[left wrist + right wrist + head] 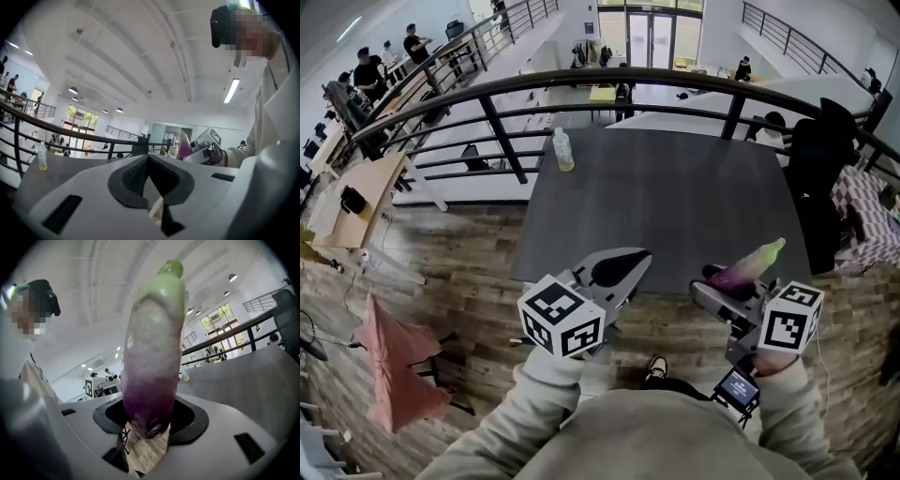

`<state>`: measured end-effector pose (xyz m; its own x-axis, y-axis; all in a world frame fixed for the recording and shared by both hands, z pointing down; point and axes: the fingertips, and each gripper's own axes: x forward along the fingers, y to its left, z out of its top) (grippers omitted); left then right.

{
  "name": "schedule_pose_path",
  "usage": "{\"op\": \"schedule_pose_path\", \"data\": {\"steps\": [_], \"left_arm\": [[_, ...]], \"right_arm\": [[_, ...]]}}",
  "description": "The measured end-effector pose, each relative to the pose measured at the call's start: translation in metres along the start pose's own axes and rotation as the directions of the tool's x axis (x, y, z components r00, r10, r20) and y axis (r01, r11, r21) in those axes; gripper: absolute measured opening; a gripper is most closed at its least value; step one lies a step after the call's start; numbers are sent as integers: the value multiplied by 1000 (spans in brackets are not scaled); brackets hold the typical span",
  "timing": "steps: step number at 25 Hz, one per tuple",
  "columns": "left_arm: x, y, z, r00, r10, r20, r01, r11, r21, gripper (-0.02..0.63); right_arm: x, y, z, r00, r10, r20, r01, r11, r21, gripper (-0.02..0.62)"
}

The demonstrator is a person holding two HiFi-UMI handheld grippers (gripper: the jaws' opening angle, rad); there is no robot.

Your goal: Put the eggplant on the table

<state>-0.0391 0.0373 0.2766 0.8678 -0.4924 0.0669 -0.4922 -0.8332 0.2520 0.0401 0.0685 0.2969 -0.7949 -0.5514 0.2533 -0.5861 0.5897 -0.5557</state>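
1. The right hand-held gripper point(724, 280) is pinching the eggplant point(750, 265). In the right gripper view the jaws press on either side of the eggplant's point(152, 357) purple end, with the right hand-held gripper point(150, 417) closed around it.
2. The eggplant is held in the air at the near edge of the surface point(675, 197), towards the near right corner. Its pale green tip points up and away over the surface. It is not resting on the surface.
3. The left hand-held gripper point(642, 255) is pressed together and holds nothing. In the left gripper view the jaw tips of the left hand-held gripper point(149, 158) meet, with only a gap behind them.
4. The left hand-held gripper sits at the near edge of the surface, about mid-length, and is well apart from the right one.
5. Each gripper carries a marker cube: the left cube point(562, 316) and the right cube point(790, 317). Both are off the near edge, over the wooden floor point(459, 281).
6. The surface is dark grey. A clear bottle point(563, 150) stands upright at its far left corner.
7. A dark railing point(581, 84) curves past the far edge of the surface.
8. A black chair point(820, 169) stands at the right edge of the surface.
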Motion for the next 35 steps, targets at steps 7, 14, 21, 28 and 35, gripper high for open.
{"op": "schedule_pose_path", "data": {"steps": [7,14,21,28,35], "left_arm": [[67,3,19,998,-33,44,35,998,-49,6],[119,3,25,999,-24,29,26,996,-87,6],[147,3,15,1000,-25,-5,25,996,-84,6],[158,30,10,1000,-22,-12,21,995,-99,6],[182,60,32,997,-82,13,83,994,-69,6]], "right_arm": [[-24,-61,42,1000,14,14,-14,1000,10,227],[-46,-100,47,998,67,-11,-66,998,21,226],[-56,-128,52,996,82,28,-84,993,79,226],[-40,-144,61,997,72,27,-74,994,81,227],[-15,-154,84,999,48,26,-50,997,65,227]]}}
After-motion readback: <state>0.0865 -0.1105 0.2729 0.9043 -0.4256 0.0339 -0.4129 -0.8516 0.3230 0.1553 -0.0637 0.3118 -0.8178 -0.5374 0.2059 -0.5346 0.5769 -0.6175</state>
